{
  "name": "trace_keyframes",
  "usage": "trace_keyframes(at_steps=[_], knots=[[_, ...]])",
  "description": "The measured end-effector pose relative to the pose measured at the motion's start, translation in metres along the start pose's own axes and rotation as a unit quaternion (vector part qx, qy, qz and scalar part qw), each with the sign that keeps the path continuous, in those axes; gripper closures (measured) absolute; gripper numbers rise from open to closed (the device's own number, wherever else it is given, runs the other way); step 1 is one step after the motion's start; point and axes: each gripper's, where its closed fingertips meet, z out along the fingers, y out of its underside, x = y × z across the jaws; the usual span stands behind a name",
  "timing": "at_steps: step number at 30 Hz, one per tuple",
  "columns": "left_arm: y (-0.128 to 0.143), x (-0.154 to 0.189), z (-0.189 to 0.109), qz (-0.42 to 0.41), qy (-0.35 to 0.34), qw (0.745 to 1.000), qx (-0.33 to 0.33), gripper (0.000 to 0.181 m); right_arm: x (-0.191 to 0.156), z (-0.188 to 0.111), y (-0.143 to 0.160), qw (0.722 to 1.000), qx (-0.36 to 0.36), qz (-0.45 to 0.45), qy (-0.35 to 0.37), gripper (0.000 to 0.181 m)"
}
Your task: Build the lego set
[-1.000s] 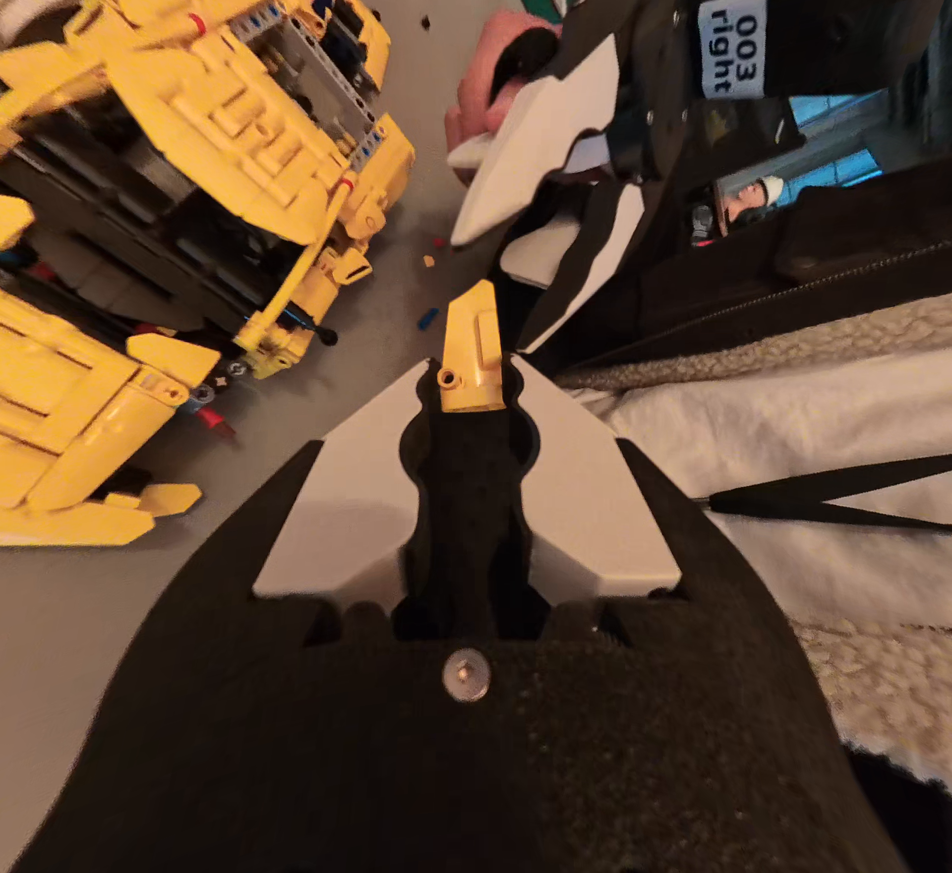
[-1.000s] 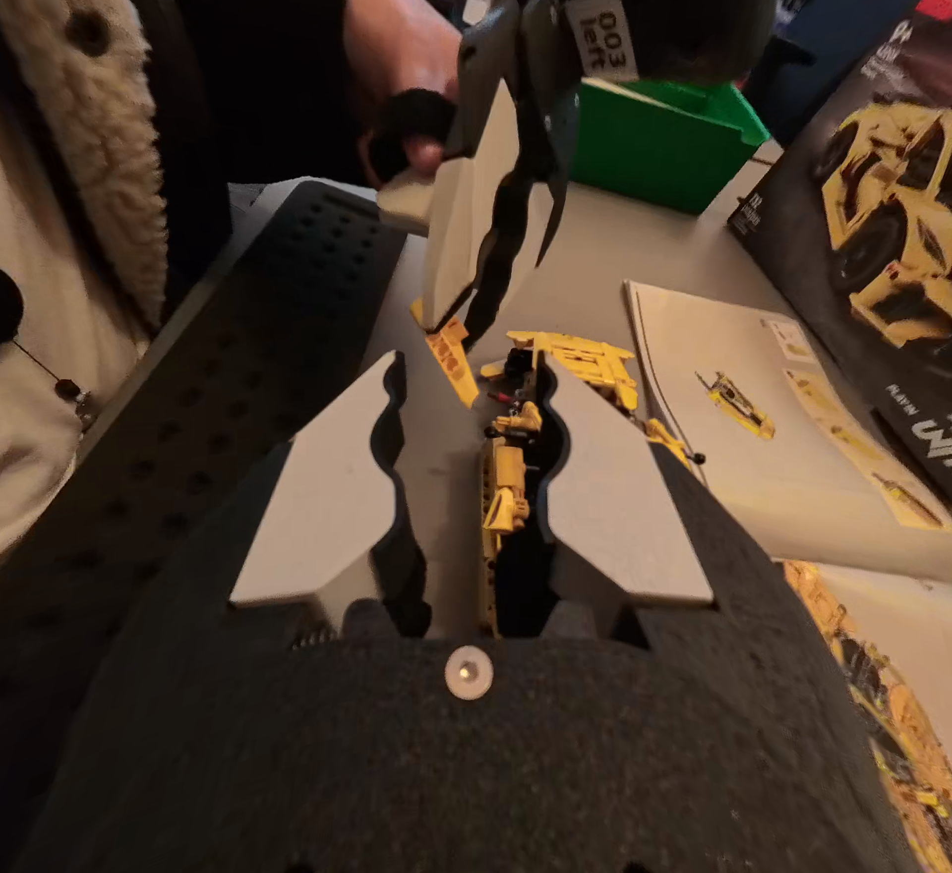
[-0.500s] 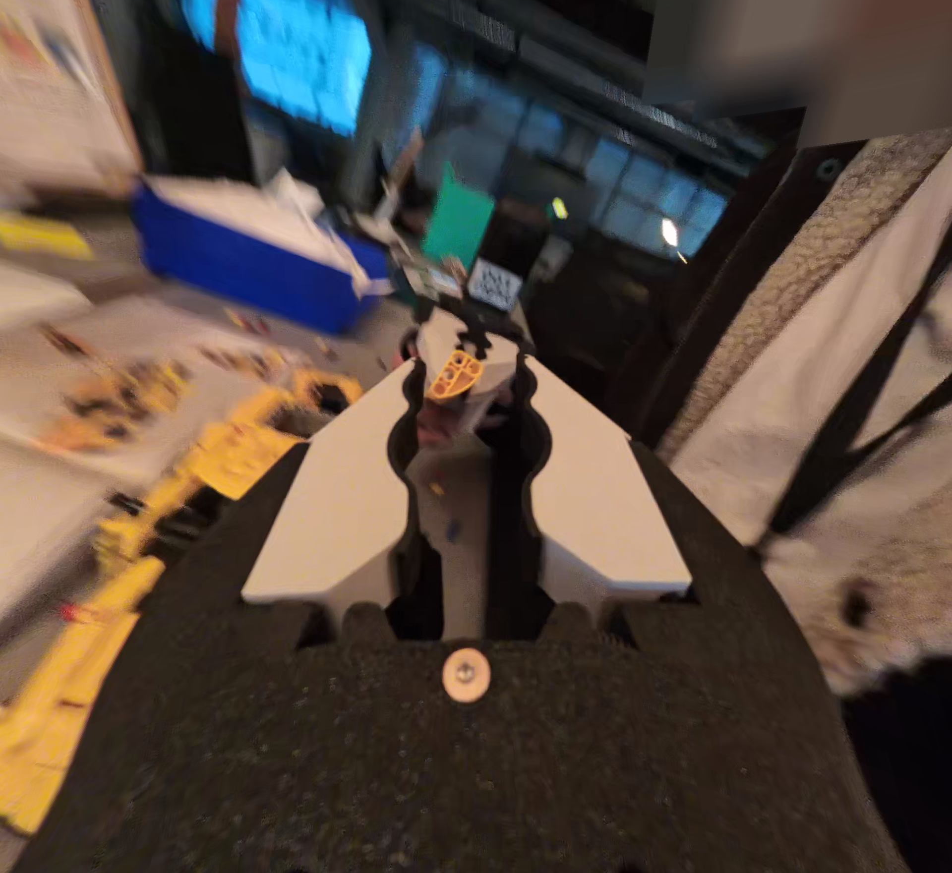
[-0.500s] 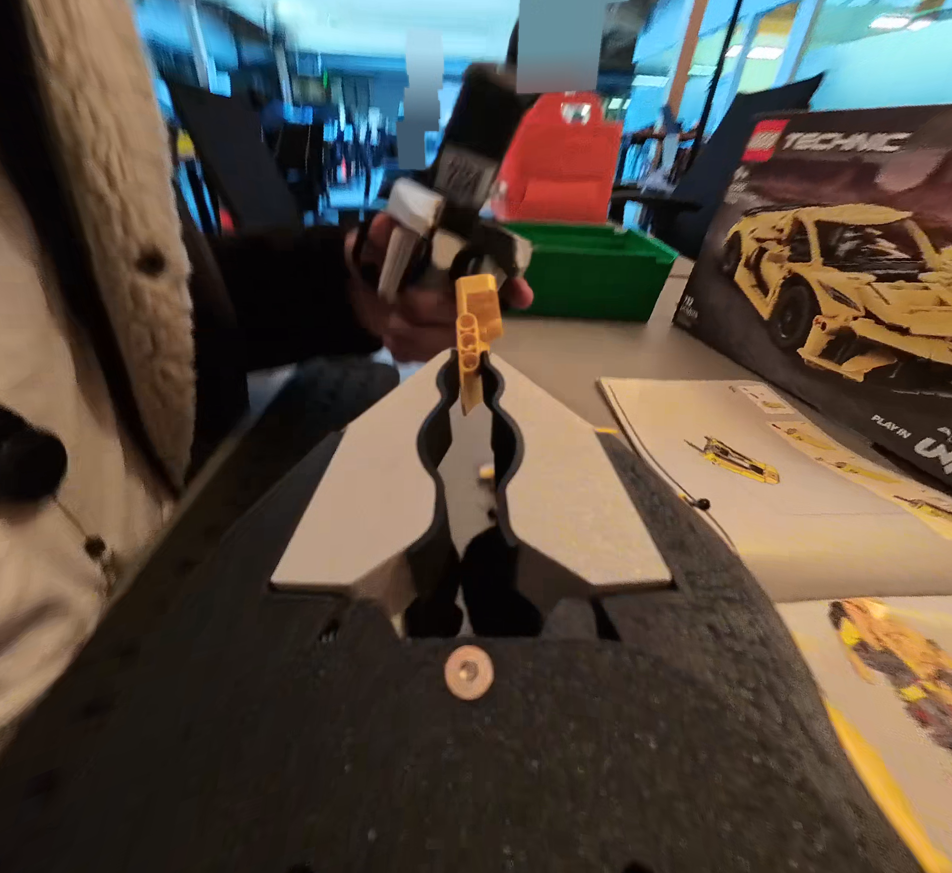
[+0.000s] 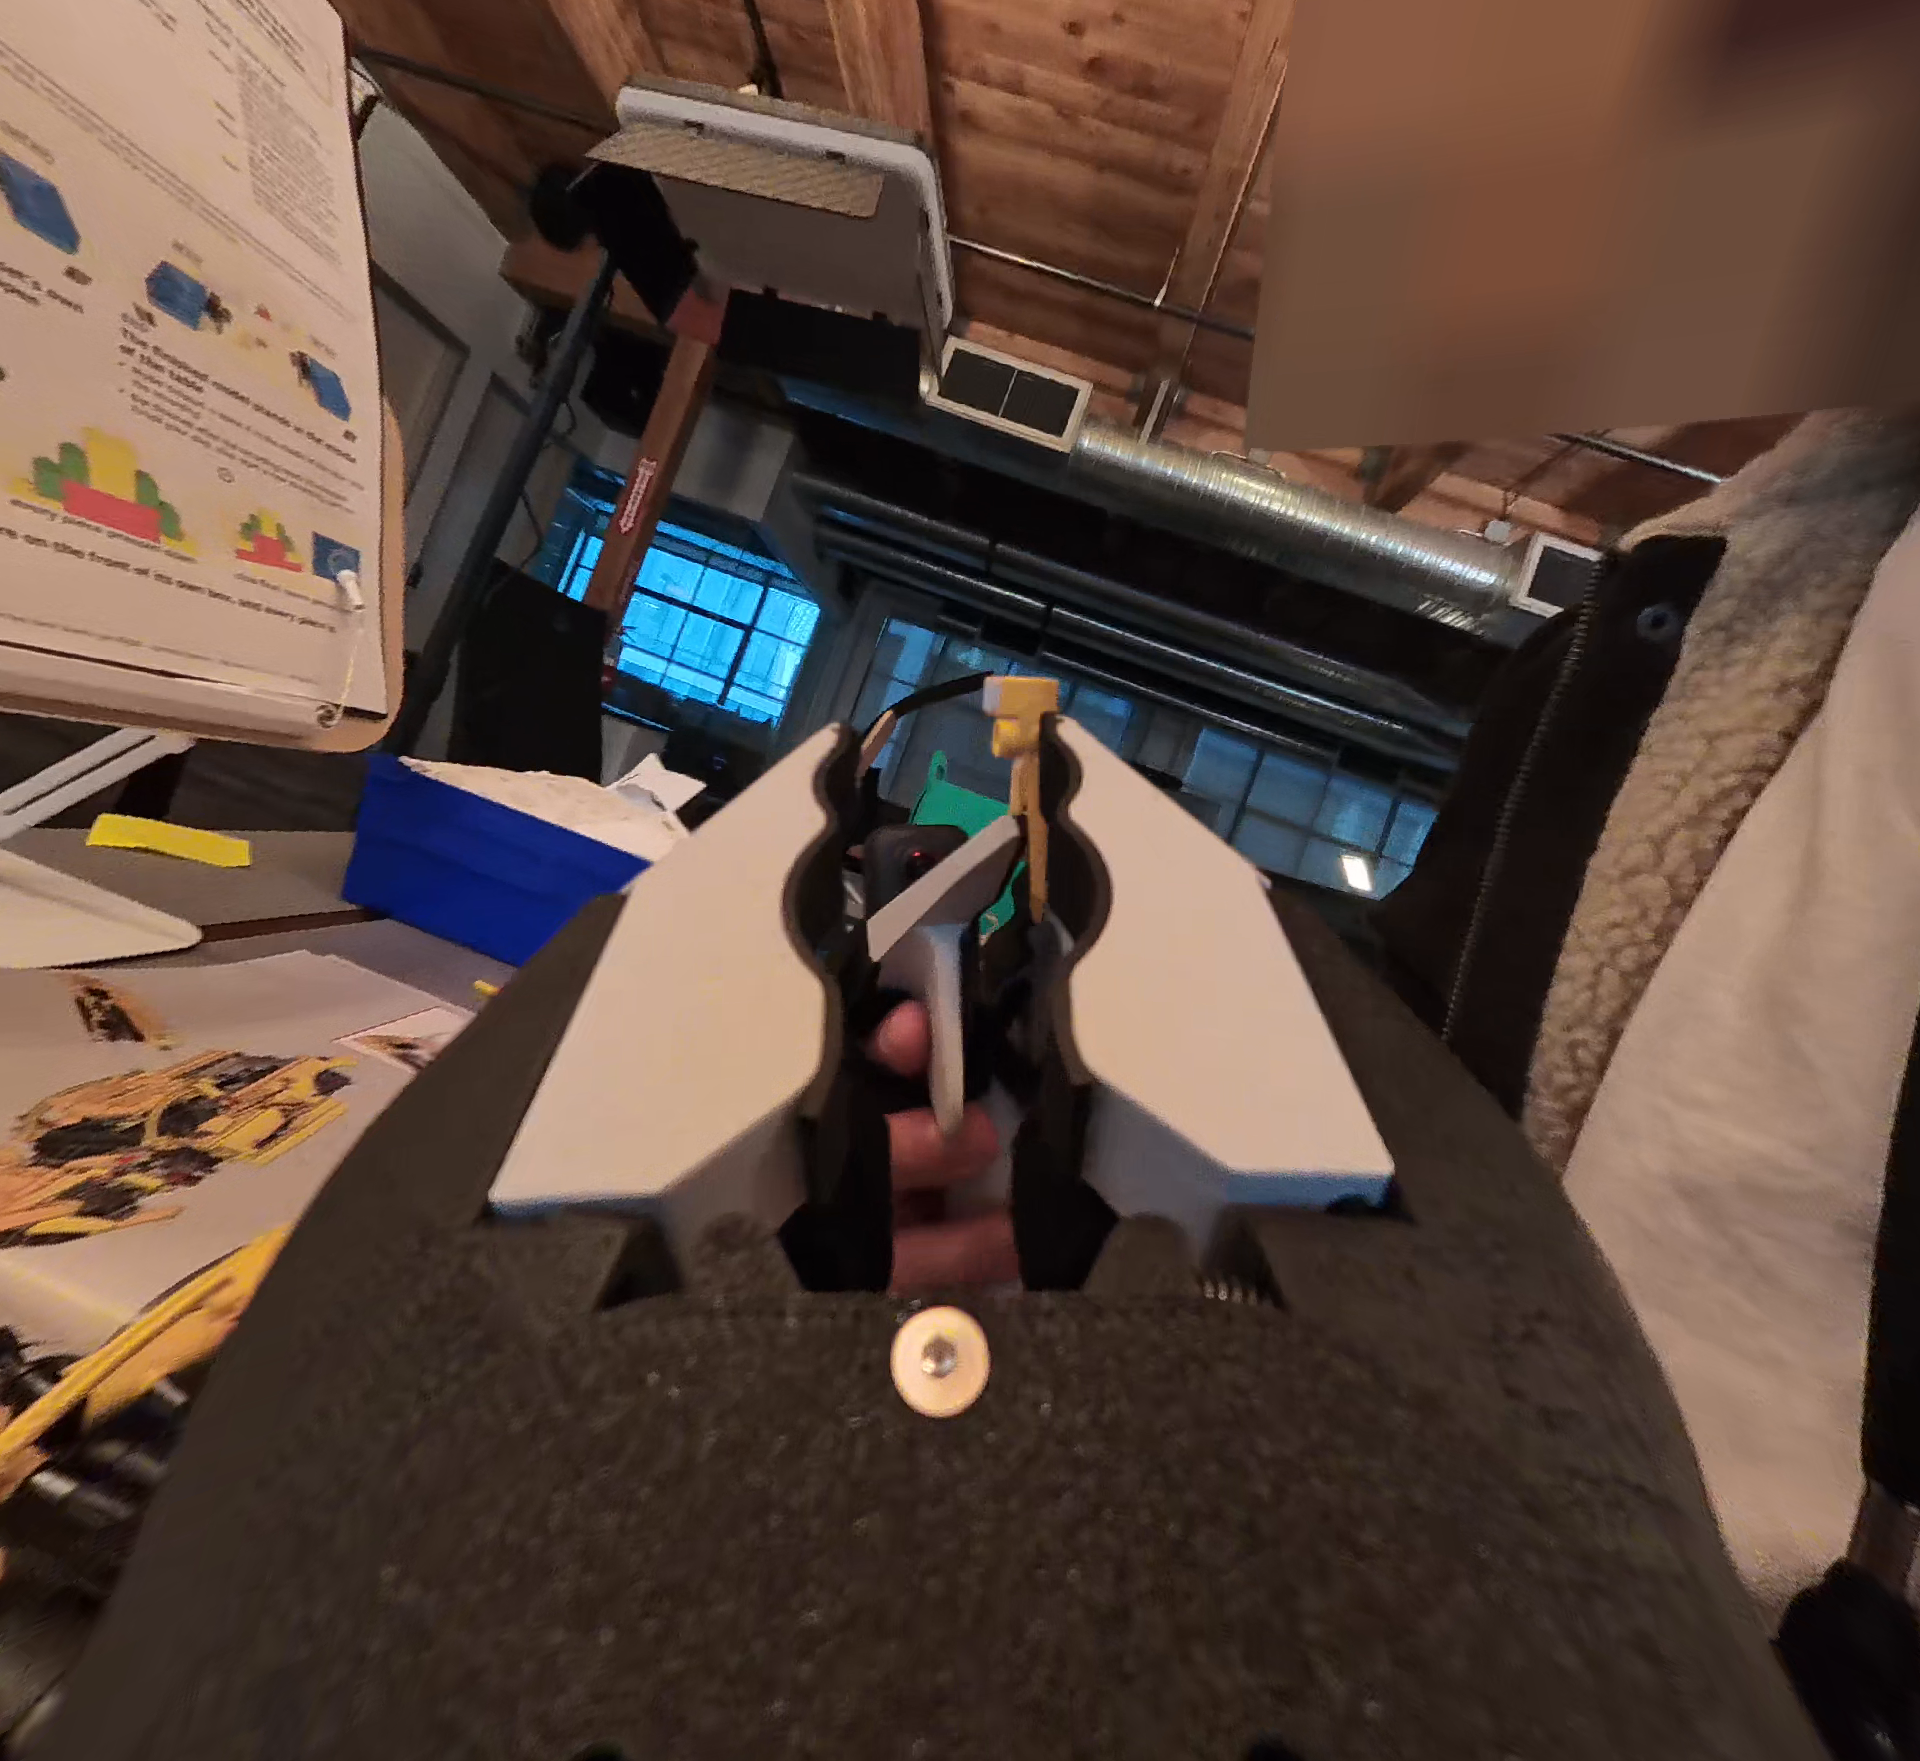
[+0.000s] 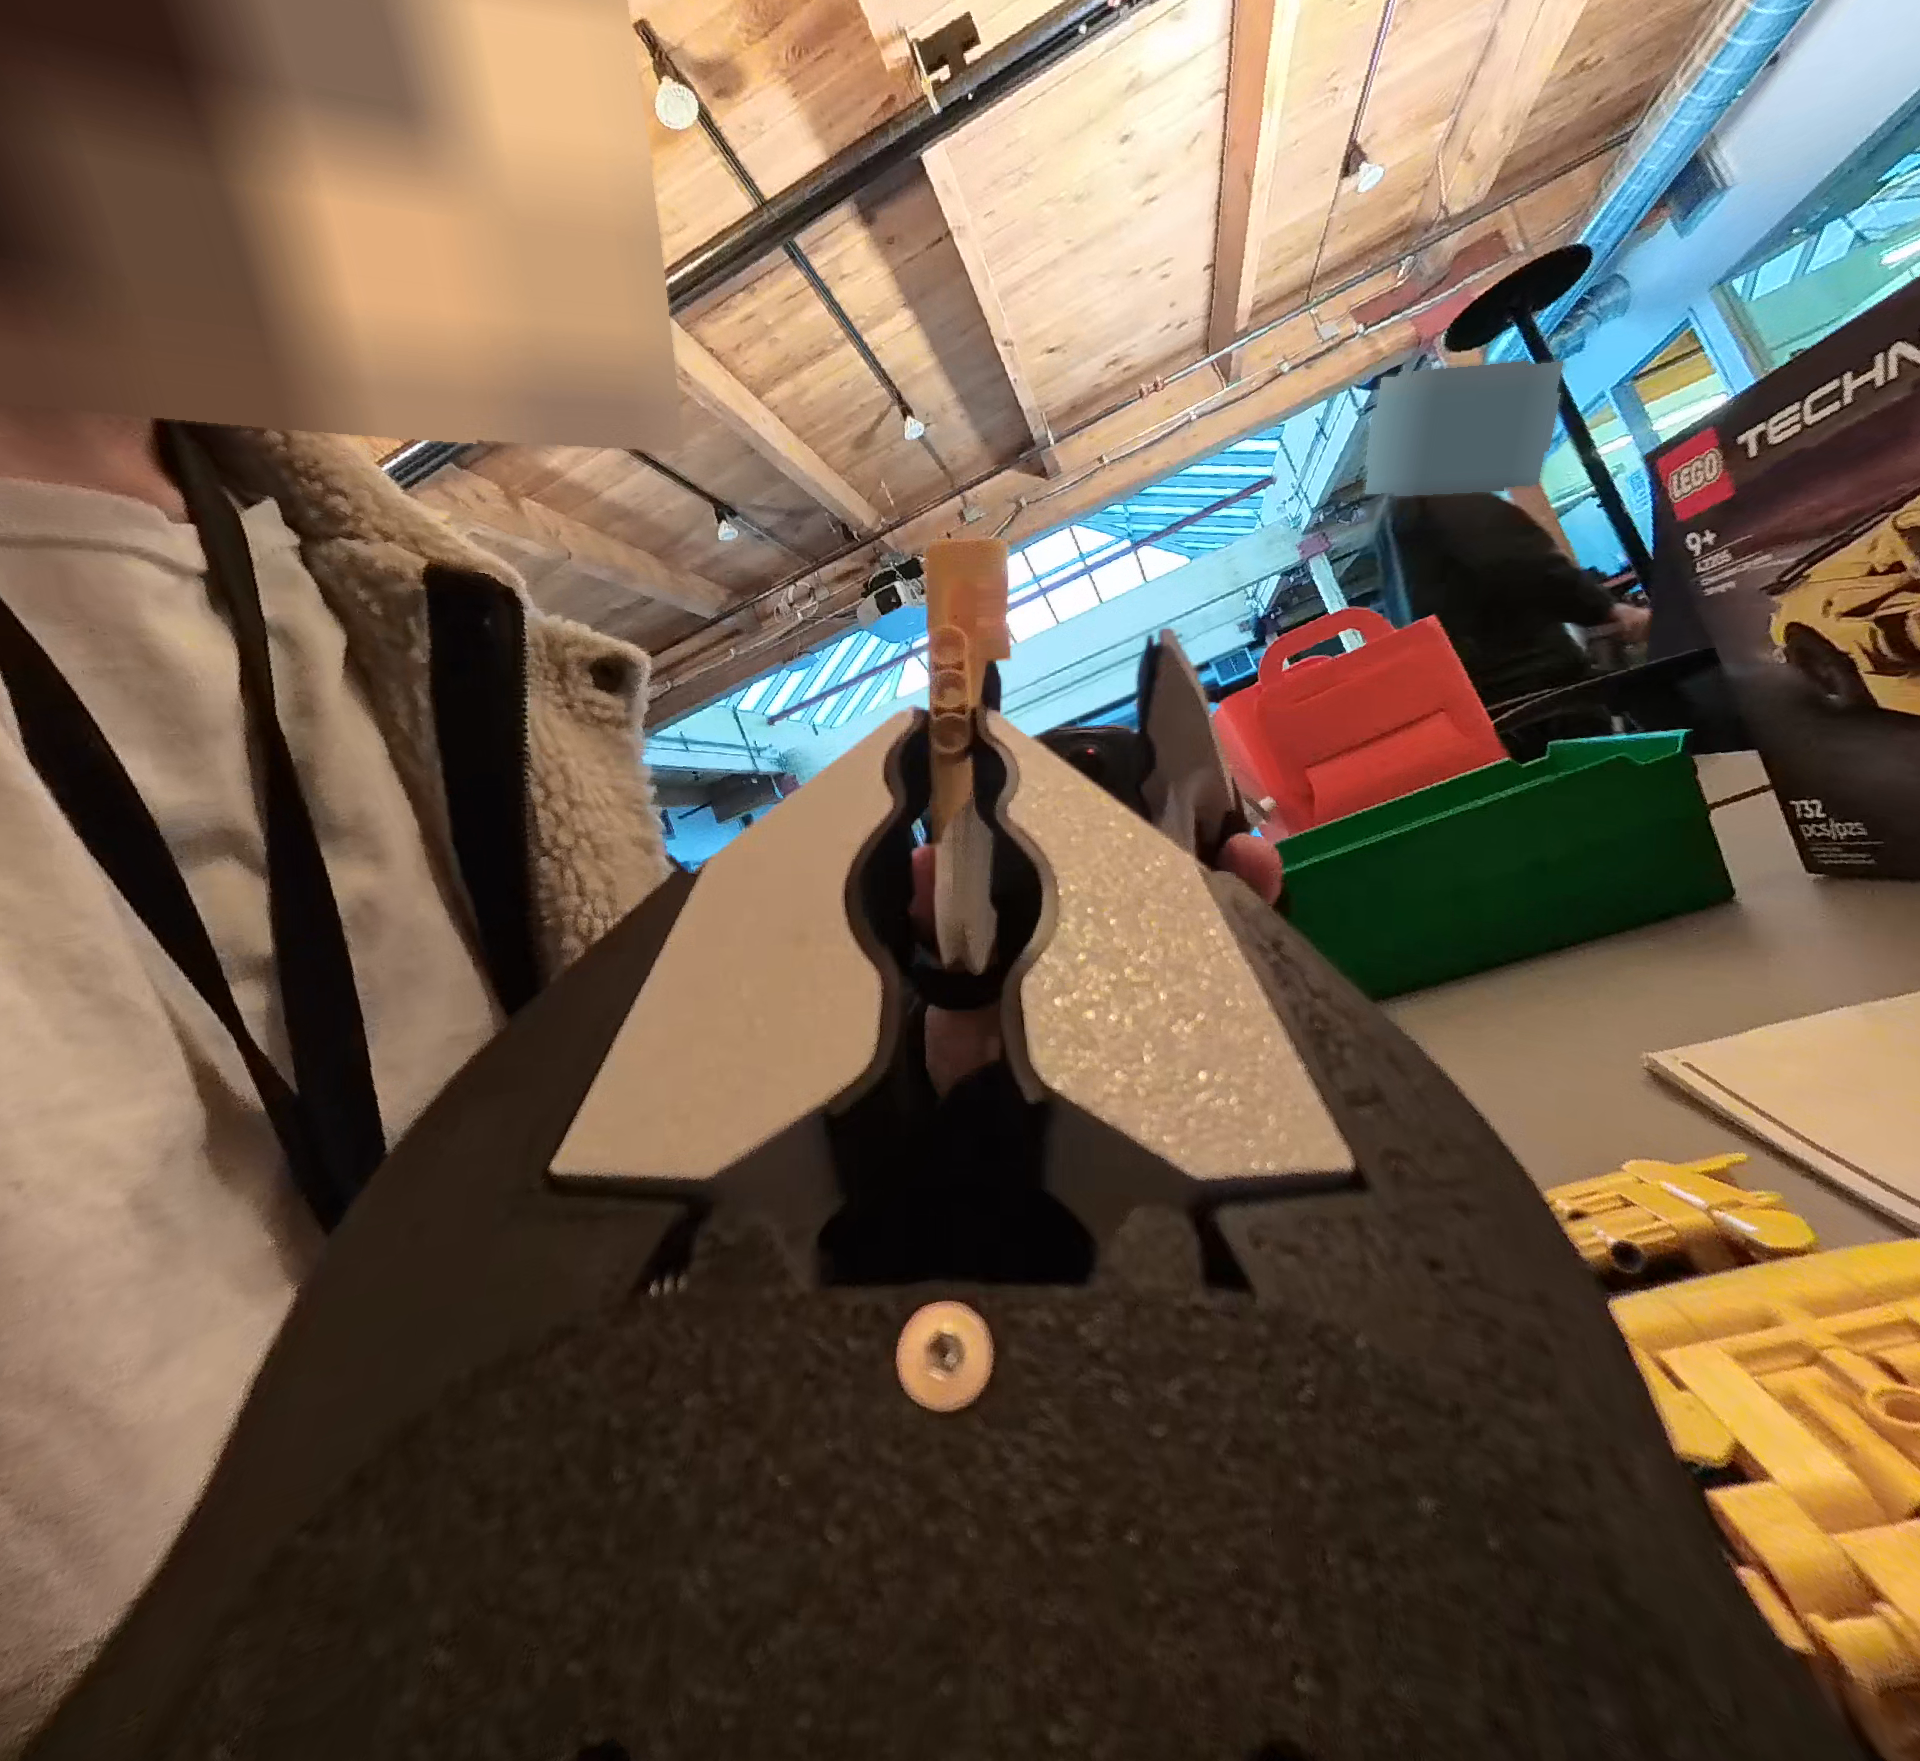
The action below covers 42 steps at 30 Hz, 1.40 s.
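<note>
While the right gripper (image 6: 951,724) pinches a yellow piece (image 6: 961,631), the left gripper's (image 5: 940,755) fingers gape, empty.

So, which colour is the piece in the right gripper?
Yellow piece, best in the right wrist view.

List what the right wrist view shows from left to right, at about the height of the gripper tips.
Person's fleece jacket → yellow lego piece held in the right gripper jaws → red bag → green bin → lego set box.
</note>
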Motion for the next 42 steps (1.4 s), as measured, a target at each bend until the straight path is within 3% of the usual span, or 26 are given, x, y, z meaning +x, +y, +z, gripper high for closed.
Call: trace_keyframes(at_steps=[7, 11, 16, 18, 20, 23, 25, 27, 29, 32, 36, 38, 40, 42], knots=[[0.012, 0.011, 0.009, -0.047, 0.024, 0.996, -0.071, 0.151, 0.002, -0.002, 0.002, 1.0, -0.01, -0.004, 0.003, 0.175], [0.012, 0.016, 0.01, -0.043, 0.028, 0.996, -0.078, 0.168, 0.001, 0.001, 0.009, 1.0, -0.029, 0.004, 0.001, 0.175], [0.014, 0.016, 0.009, -0.026, 0.013, 0.994, -0.103, 0.17, 0.002, -0.002, 0.007, 0.998, -0.043, 0.054, -0.005, 0.175], [0.014, 0.009, 0.009, -0.005, -0.015, 0.994, -0.107, 0.171, 0.012, -0.005, 0.005, 0.998, -0.057, 0.027, 0.028, 0.171], [0.012, -0.003, 0.008, 0.017, -0.061, 0.992, -0.106, 0.171, 0.027, -0.009, 0.003, 0.991, -0.08, -0.042, 0.097, 0.151], [0.013, -0.031, 0.001, 0.017, -0.149, 0.982, -0.117, 0.171, 0.049, -0.017, 0.006, 0.939, -0.165, -0.211, 0.215, 0.121], [0.017, -0.042, -0.002, 0.004, -0.187, 0.975, -0.119, 0.171, 0.06, -0.021, 0.01, 0.882, -0.222, -0.308, 0.28, 0.114], [0.022, -0.05, -0.003, -0.014, -0.217, 0.969, -0.119, 0.171, 0.071, -0.029, 0.006, 0.831, -0.234, -0.359, 0.354, 0.114], [0.028, -0.051, 0.0, -0.028, -0.224, 0.967, -0.119, 0.171, 0.074, -0.028, 0.014, 0.812, -0.253, -0.381, 0.363, 0.114], [0.036, -0.05, 0.004, -0.033, -0.231, 0.964, -0.126, 0.171, 0.076, -0.027, 0.02, 0.814, -0.261, -0.373, 0.36, 0.123], [0.038, -0.047, 0.007, -0.043, -0.223, 0.966, -0.124, 0.171, 0.07, -0.028, 0.011, 0.819, -0.245, -0.37, 0.364, 0.154], [0.037, -0.043, 0.009, -0.041, -0.212, 0.969, -0.123, 0.171, 0.067, -0.028, 0.009, 0.827, -0.239, -0.365, 0.355, 0.157], [0.036, -0.035, 0.012, -0.024, -0.178, 0.976, -0.124, 0.171, 0.064, -0.027, 0.007, 0.846, -0.236, -0.34, 0.336, 0.159], [0.031, -0.021, 0.014, -0.004, -0.124, 0.985, -0.123, 0.164, 0.054, -0.022, 0.009, 0.892, -0.231, -0.269, 0.281, 0.159]])
